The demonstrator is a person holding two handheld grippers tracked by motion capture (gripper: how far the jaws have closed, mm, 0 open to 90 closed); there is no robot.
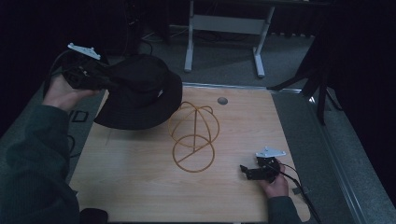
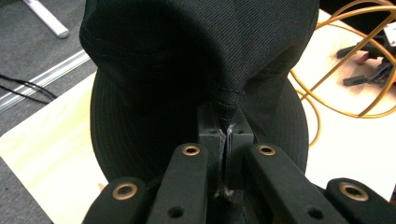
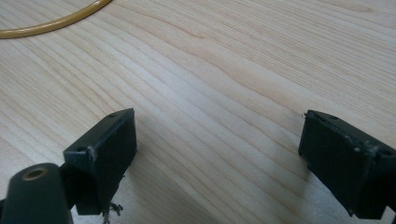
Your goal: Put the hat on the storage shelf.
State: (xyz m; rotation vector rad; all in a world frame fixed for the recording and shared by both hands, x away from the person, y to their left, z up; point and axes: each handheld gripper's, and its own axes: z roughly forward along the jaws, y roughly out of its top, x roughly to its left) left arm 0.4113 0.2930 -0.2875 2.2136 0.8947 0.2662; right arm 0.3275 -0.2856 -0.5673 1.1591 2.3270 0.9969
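Bare table (image 3: 219,93) lay between the right gripper's (image 3: 218,163) spread jaws; ahead-left, the wire stand (image 3: 51,23) obstructed.

— How many items were on the scene?
— One black hat (image 1: 140,91), one yellow wire stand (image 1: 194,137) and one light wooden tabletop (image 1: 140,186).
— And the tools?
— Two claws: a left claw (image 1: 108,79) and a right claw (image 1: 244,170), one per hand.

You are working at a light wooden table (image 1: 140,186) that is carrying a yellow wire stand (image 1: 194,137) near its middle, while your right gripper (image 1: 247,171) is resting on the tabletop well apart from it, toward the right edge.
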